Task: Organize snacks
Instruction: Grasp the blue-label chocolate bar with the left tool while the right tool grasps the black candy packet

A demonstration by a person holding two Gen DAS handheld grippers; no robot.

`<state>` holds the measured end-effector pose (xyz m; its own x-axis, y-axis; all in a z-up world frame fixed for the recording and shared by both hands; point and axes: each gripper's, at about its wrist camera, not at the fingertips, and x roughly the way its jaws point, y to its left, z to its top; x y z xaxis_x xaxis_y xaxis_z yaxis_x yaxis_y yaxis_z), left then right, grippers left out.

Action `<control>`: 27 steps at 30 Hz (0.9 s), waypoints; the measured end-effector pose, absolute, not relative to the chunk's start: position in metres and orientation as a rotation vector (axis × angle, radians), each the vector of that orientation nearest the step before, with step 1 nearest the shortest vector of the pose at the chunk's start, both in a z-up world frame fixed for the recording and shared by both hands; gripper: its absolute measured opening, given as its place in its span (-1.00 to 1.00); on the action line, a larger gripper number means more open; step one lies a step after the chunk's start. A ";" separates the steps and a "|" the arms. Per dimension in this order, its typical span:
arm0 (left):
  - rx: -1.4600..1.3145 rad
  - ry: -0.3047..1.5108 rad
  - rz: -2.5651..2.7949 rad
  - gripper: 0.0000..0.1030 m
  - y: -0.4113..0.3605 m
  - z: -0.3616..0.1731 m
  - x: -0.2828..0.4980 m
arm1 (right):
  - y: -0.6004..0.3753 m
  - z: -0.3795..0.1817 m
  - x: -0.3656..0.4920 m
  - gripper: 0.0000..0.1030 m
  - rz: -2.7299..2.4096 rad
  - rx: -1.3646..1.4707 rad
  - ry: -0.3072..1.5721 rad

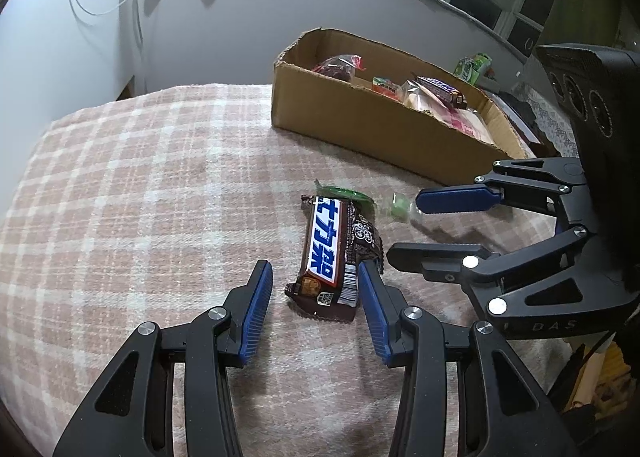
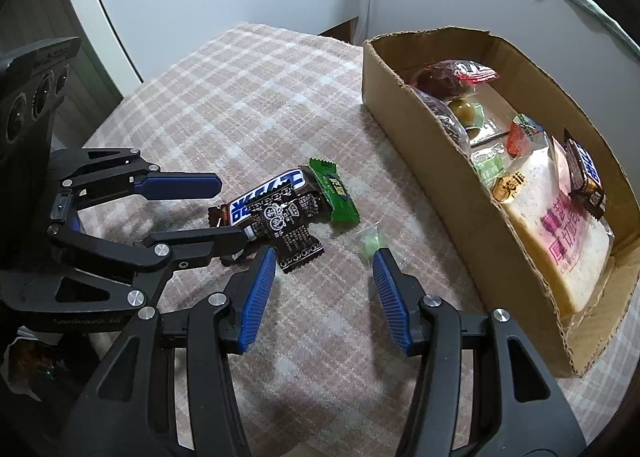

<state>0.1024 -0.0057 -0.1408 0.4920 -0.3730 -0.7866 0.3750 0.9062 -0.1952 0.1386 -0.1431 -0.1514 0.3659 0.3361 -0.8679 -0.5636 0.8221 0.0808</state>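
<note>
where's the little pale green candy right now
The pale green candy lies on the plaid cloth, between the green packet and the box, just ahead of the right gripper by its right-hand jaw.

I am holding my left gripper point(image 1: 316, 273) low over the checked cloth point(image 1: 140, 185), its jaws spread wide, and I am pointing its blue pads point(image 1: 256, 309) forward so that they are flanking the near end of the chocolate bar point(image 1: 326, 253); the right-hand pad is lying just beside the wrapper's edge, though I cannot tell whether it is touching. I am reaching my right gripper point(image 2: 324, 257) in from the other side of that bar, jaws likewise gaping and gripping nothing, with its fingertips point(image 2: 380, 257) hovering near the bar's far side, well apart from each other.
</note>
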 end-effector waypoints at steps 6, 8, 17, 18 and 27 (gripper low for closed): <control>0.003 0.964 -0.463 -0.17 -0.003 -0.145 0.105 | -0.139 -0.158 0.145 -0.16 0.591 -0.244 1.056; 0.004 0.965 -0.465 -0.17 -0.004 -0.146 0.106 | -0.137 -0.158 0.145 -0.16 0.592 -0.243 1.048; 0.000 0.970 -0.468 -0.17 -0.006 -0.147 0.108 | -0.133 -0.159 0.149 -0.20 0.600 -0.226 1.047; 0.000 0.970 -0.463 -0.17 -0.006 -0.147 0.109 | -0.133 -0.158 0.149 -0.20 0.599 -0.227 1.047; 0.004 0.971 -0.449 -0.17 0.002 -0.148 0.109 | -0.123 -0.158 0.151 -0.32 0.623 -0.207 1.058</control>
<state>0.1094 0.0023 -0.1476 0.4803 -0.3666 -0.7968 0.3700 0.9084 -0.1950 0.1513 -0.1233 -0.1582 0.3389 0.3781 -0.8615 -0.5704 0.8108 0.1314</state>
